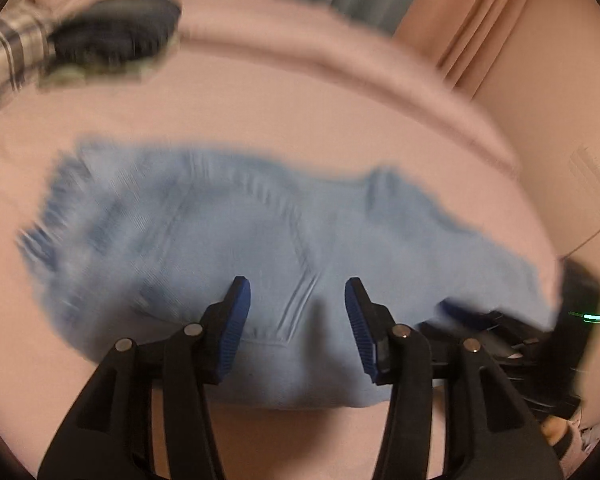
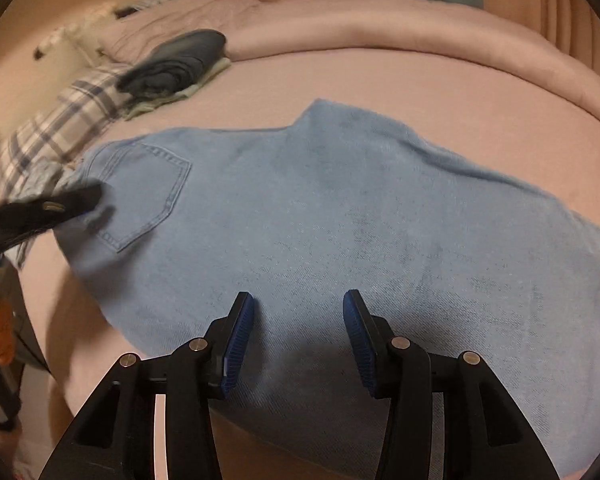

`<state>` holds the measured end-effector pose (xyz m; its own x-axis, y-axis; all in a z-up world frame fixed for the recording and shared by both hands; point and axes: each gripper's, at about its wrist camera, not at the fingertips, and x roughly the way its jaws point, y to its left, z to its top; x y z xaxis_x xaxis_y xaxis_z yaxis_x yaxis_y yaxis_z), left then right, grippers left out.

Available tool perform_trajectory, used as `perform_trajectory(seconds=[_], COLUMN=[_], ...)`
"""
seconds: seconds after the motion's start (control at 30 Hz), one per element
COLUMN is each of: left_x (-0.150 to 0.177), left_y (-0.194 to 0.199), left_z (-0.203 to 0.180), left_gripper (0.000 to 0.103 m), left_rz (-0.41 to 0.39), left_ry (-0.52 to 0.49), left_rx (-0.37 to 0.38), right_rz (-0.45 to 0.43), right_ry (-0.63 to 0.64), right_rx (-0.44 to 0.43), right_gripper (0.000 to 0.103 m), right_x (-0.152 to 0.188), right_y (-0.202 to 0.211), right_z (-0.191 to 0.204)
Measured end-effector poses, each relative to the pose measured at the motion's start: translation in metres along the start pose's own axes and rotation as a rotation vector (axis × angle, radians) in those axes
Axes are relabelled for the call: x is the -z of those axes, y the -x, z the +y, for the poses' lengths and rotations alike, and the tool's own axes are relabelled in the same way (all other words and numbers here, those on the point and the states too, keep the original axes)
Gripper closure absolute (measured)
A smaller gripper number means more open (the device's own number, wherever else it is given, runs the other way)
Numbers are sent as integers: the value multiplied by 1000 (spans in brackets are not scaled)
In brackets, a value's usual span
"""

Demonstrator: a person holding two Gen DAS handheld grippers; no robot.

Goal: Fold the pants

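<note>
Light blue jeans [image 1: 220,232] lie spread flat on the pink bed sheet [image 1: 260,112]; the left wrist view is blurred. My left gripper [image 1: 297,284] hovers open over the jeans near their front edge, by a pocket seam, with nothing pinched between its blue pads. In the right wrist view the jeans [image 2: 340,208] show a back pocket [image 2: 144,192] at the left. My right gripper [image 2: 298,298] stands open just above the denim near the front edge. The left gripper [image 2: 88,196] shows at the jeans' left end beside the pocket. The right gripper [image 1: 460,316] is a blur at the jeans' right end.
A stack of folded dark clothes [image 2: 180,64] sits at the back left of the bed, next to a plaid cloth [image 2: 60,120]. A rolled pink duvet [image 2: 380,24] runs along the far side. Curtains [image 1: 480,20] hang behind. A dark device with a green light [image 1: 580,304] stands off the bed's right edge.
</note>
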<state>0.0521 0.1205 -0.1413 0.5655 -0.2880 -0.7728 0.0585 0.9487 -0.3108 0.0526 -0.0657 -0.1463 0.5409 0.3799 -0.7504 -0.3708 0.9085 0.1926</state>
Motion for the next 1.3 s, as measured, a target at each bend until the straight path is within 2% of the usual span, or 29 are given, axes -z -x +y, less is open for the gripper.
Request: perform_trajectory(seconds=[0.03, 0.07, 0.17, 0.33, 0.43, 0.57, 0.63, 0.67, 0.73, 0.77, 0.83, 0.9, 1.0, 1.07, 1.13, 1.23, 1.3], left_x=[1, 2, -3, -16, -24, -34, -35, -35, -32, -30, -31, -37, -49, -55, -60, -71, -76], left_y=[-10, -12, -7, -2, -9, -26, -36, -44, -69, -87, -98, -100, -90, -78, -71, -72, -77], left_z=[1, 1, -4, -16, -41, -87, -105, -112, -122, -128, -141, -151, -146, -136, -120, -88, -70], left_gripper=[55, 55, 52, 48, 46, 45, 40, 39, 39, 38, 27, 26, 27, 27, 27, 27, 27], left_rz=[27, 17, 28, 15, 11, 10, 18, 35, 98, 145, 121, 120, 83, 25, -17, -20, -8], left_ry=[-1, -13, -38, -32, -54, -139, -168, -175, -172, -167, -211, -233, -190, -180, -162, -107, -87], left_rx=[-19, -27, -40, -38, -10, 20, 39, 52, 83, 89, 61, 57, 118, 117, 84, 60, 39], right_rz=[-3, 0, -40, -168, -222, -224, -179, -163, -184, -193, -201, -203, -216, -237, -227, -181, -150], right_ry=[9, -2, -102, -322, -406, -481, -497, -503, -523, -527, -529, -567, -587, -508, -425, -342, -293], right_rx=[-8, -19, -60, -43, -4, 35, 84, 99, 52, 54, 114, 147, 146, 56, -40, -216, -274], right_gripper=[54, 54, 54, 54, 52, 52, 52, 52, 53, 53, 53, 53, 52, 52, 52, 52, 52], right_x=[1, 1, -2, 11, 26, 37, 44, 47, 55, 56, 54, 52, 40, 19, -5, -45, -70], right_y=[2, 5, 22, 66, 83, 82, 74, 70, 70, 72, 77, 81, 91, 90, 81, 47, 19], right_z=[-1, -3, -23, -84, -117, -148, -159, -162, -174, -178, -184, -196, -201, -188, -171, -143, -126])
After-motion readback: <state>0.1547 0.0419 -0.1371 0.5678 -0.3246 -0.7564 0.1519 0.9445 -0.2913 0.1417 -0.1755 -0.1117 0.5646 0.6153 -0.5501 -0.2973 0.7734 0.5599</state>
